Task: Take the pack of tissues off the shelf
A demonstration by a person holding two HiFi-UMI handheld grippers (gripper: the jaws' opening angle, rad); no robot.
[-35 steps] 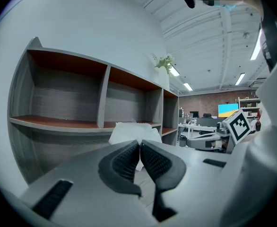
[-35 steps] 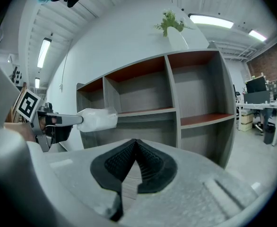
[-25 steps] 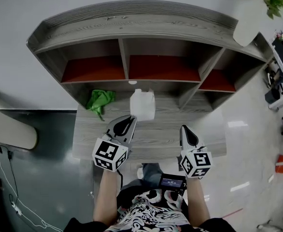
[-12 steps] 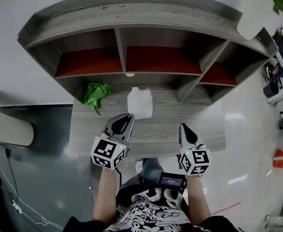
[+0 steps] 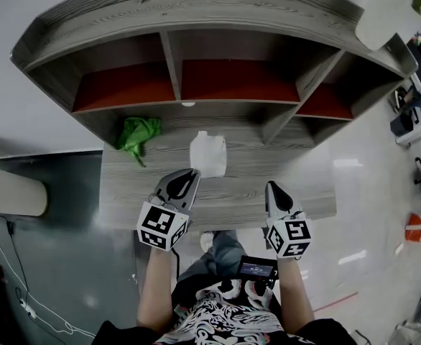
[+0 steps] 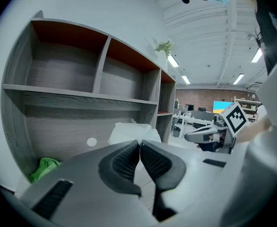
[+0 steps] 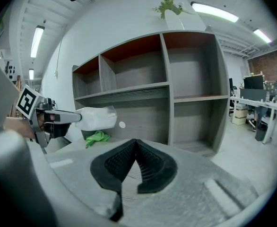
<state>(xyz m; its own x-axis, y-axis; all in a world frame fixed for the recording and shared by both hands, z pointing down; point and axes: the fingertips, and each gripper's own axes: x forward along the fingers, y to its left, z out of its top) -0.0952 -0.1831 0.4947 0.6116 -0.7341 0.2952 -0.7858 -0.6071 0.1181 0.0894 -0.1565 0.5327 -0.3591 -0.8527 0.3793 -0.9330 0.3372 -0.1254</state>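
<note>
- First, the head view. The pack of tissues [image 5: 209, 155] is over the lowest board [image 5: 289, 178] of the shelf [image 5: 196, 20], in front of the middle compartment. It lies straight ahead of the left gripper [image 5: 192, 173] and meets its tips. Its long axis runs away from the person toward the back of the shelf, so it continues the line of that gripper. The right gripper [image 5: 271, 187] is well apart on the right side, with nothing near it. A green cloth [image 5: 140, 133] lies to the left of the pack, apart from it.
- Then, the left gripper view. The 2 jaws are pressed together at the tips, and the white pack [image 6: 129, 130] begins directly behind them. It seems that they pinch only the thin near edge of the wrapper, but the jaws hide the pinched place itself.
- Last, the right gripper view. The 2 jaws of the right gripper [image 7: 135, 143] are closed on each other with nothing between. At the left, the pack [image 7: 97, 118] sticks out level from the tip of the left gripper. It looks clear of the board and higher than the cloth [image 7: 97, 137].
- The pack looks white, soft and a little puffy, wrapped in thin film, with a small flap at the far end. I judge that the coming move is a pull back toward the person along this long axis. A grip on 1 thin edge may let the pack swing or slip.
</note>
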